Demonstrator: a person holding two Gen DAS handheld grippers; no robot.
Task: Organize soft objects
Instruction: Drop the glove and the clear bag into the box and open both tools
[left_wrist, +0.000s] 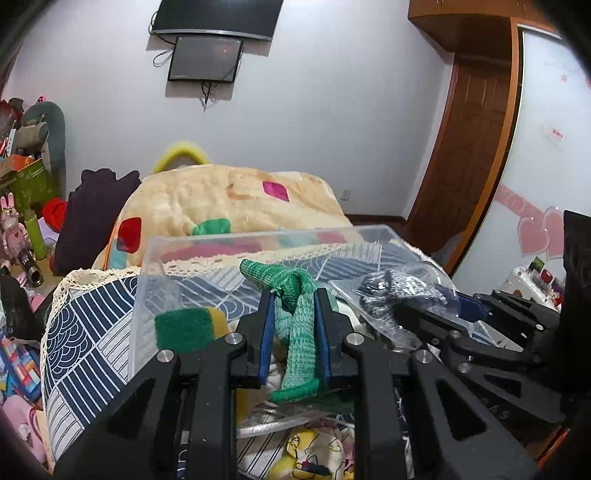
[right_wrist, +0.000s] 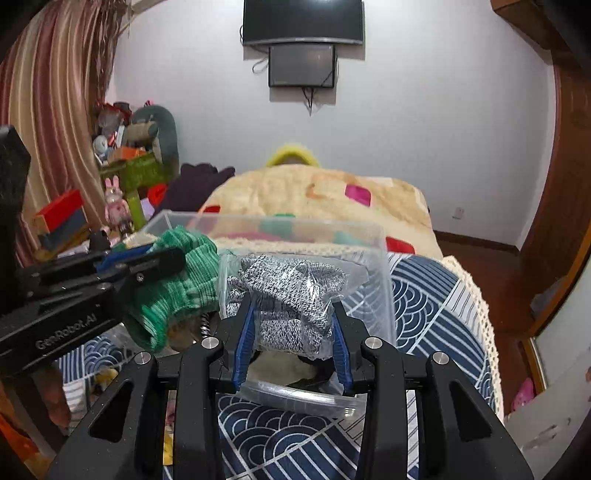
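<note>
**Both fingers loaded above bin; deposits pending**

Fingers: left gripper (left_wrist: 294, 328) clamps the green sock (left_wrist: 295, 317); right gripper (right_wrist: 293, 332) clamps the bagged grey sock (right_wrist: 291, 295). Both hang over the clear bin (right_wrist: 384, 295), which already holds a sponge (left_wrist: 186, 325). Bin walls and the neighbouring gripper crowd the drop.

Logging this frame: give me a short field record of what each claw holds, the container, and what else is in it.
left claw: shut on green knit item, held over the bin
right claw: shut on clear bag of grey knit fabric, at the bin's near edge
container: clear plastic bin, open top, standing on blue-and-white patterned cloth
also in bin: green-and-yellow sponge against the left wall
backdrop: beige blanket with coloured patches beyond the bin
task state: both soft items in the claws, neither released
</note>
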